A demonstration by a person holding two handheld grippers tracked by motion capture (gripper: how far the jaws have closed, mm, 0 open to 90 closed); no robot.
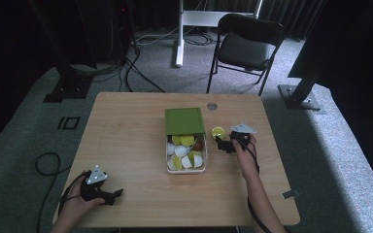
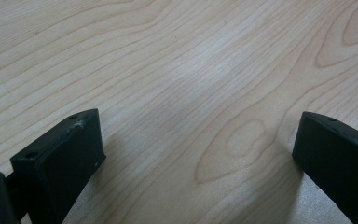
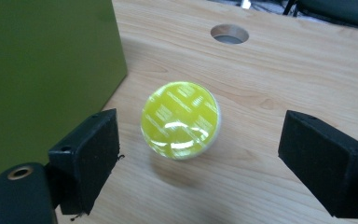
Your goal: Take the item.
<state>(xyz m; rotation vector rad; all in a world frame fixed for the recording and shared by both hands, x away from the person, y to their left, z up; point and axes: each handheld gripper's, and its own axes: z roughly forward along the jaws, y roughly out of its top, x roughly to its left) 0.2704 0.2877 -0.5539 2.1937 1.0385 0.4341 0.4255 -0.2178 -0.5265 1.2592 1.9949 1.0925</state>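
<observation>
Your right gripper (image 1: pixel 222 144) sits right of the box (image 1: pixel 186 154), forearm reaching up from the bottom edge, jaws wide and aimed at the yellow cup (image 3: pixel 181 120), which stands on the surface (image 1: pixel 131 126) just beside the green lid (image 1: pixel 184 120), untouched. Your left gripper (image 1: pixel 112 194) rests low at the near-left corner, jaws wide over bare wood, pointing right.

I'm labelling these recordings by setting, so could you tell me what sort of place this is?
Probably a lab or studio set up for recording, not a home: a bare wooden table on grey carpet, black curtains behind, metal stand bases with cables on the floor, and a folding chair.
</observation>
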